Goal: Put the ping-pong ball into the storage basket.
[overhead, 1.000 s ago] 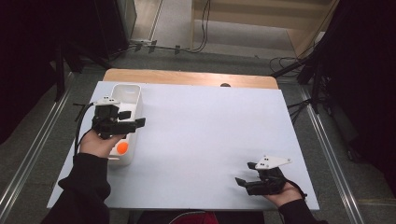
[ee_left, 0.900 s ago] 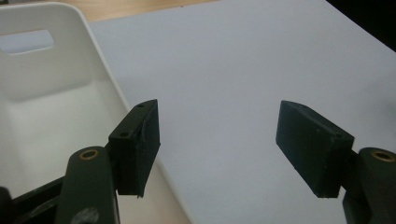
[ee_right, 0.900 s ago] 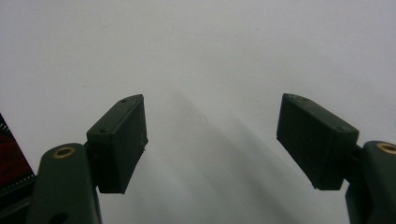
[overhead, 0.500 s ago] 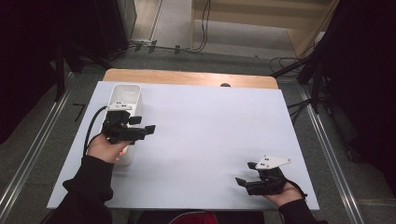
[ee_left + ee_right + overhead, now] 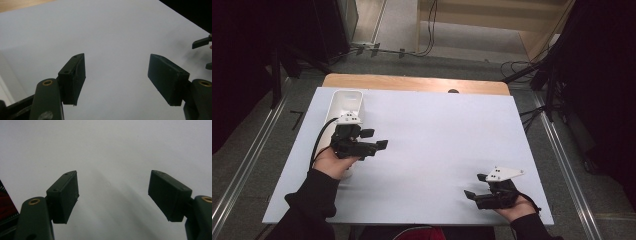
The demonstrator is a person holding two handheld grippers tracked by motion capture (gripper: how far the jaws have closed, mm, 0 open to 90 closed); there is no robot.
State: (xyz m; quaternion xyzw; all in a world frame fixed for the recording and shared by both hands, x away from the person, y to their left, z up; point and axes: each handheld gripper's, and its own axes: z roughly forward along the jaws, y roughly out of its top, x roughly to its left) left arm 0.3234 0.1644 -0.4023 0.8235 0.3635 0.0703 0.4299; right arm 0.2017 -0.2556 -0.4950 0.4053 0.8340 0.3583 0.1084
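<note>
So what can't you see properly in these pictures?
- White tray: in the high view, the left gripper and hand cover its near end, so its contents there are hidden.
- Right gripper: in the left gripper view, the picture's right edge cuts it off.

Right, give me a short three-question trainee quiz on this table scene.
1. True or false: the left tongs hold something between their black pads.
2. Which tongs are nearer the long white plastic tray: A left, B right?
3. Fill in: the white sheet-covered table shows a bare strip of ____ along its far edge.

Key: 1 false, they stand open and empty over the sheet. 2 A; the right tongs rest at the near right corner. 3 wood.
</note>
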